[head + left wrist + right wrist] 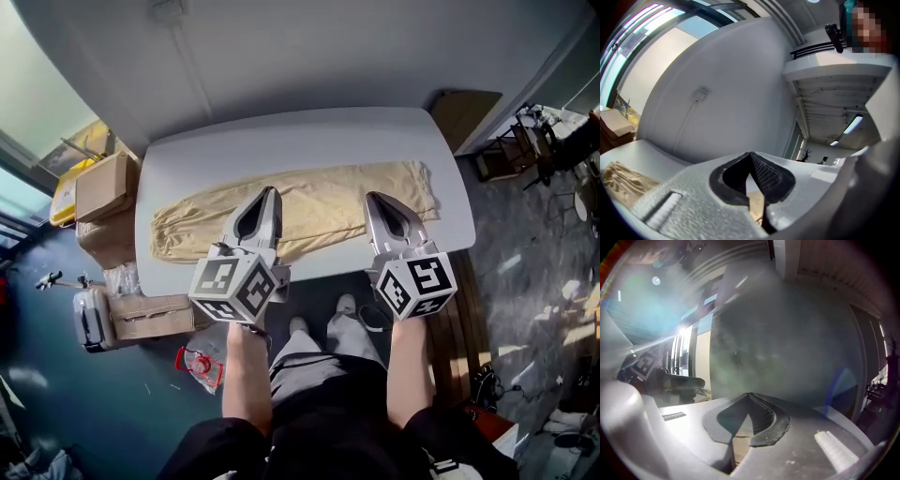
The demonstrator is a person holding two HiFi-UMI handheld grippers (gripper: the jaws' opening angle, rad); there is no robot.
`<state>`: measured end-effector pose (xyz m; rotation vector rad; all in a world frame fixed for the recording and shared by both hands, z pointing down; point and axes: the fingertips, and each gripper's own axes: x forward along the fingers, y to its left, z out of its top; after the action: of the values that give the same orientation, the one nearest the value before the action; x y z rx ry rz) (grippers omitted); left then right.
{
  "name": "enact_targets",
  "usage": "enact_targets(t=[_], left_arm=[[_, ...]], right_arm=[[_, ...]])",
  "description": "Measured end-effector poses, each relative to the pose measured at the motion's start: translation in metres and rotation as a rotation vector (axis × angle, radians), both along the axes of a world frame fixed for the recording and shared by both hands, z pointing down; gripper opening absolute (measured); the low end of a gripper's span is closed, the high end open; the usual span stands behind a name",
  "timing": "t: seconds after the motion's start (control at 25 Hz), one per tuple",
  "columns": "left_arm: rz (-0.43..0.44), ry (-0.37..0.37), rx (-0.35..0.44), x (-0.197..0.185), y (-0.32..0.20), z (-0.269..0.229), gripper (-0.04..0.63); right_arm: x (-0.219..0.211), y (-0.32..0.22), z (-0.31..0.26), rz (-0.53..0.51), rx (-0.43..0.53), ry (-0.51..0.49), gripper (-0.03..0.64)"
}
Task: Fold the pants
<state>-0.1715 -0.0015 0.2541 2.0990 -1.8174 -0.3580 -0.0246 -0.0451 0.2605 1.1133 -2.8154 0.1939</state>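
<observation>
Now poised over the near long edge of the long tan crinkled cloth pants (pixel 319 202), spread flat on the pale grey round-cornered counter (pixel 281 127). Laid lengthwise from 8 o'clock to 2 o'clock in the head view, gathered cuffs at the 8 o'clock end, waistband at the 2 o'clock end, seemingly doubled leg on leg.

Holding the grey plastic left claw (pixel 270 191) with its marker cube above the middle stretch, pointing toward 12 o'clock, nearer the cuffs. Holding the matching grey right claw (pixel 371 198) just inside the waist end, likewise pointing toward 12 o'clock, nearer the waistband. Pinched together at the tips in both cases, as seen along the left claw (pixel 750 154) and the right claw (pixel 749 394), with nothing clamped and only a sliver of tan showing through the slit below. In the left gripper view, more of the pants (pixel 621 180) trailing off toward 8 o'clock.

Probably calls next for carrying one end over the other along that long axis: cuffs toward 9 o'clock of the left claw and well apart from it, waistband toward 3 o'clock of the right claw and near. Needs both claws spread before any grip on the cloth. Cannot tell whether touching the fabric.
</observation>
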Motion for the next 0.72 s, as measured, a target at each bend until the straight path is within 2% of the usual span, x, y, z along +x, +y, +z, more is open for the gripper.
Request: enact_targets(t=[0.12, 0.32, 0.72], left_arm=[[0.093, 0.017, 0.035, 0.033, -0.017, 0.000, 0.003], [0.217, 0.003, -0.012, 0.084, -0.050, 0.017, 0.003], [0.359, -0.016, -0.090, 0.173, -0.094, 0.044, 0.003]], right_arm=[[0.033, -0.012, 0.011, 0.078, -0.022, 0.010, 0.005], [0.082, -0.028, 0.025, 0.187, -0.051, 0.018, 0.005], [0.185, -0.051, 0.040, 0.374, -0.088, 0.021, 0.005]])
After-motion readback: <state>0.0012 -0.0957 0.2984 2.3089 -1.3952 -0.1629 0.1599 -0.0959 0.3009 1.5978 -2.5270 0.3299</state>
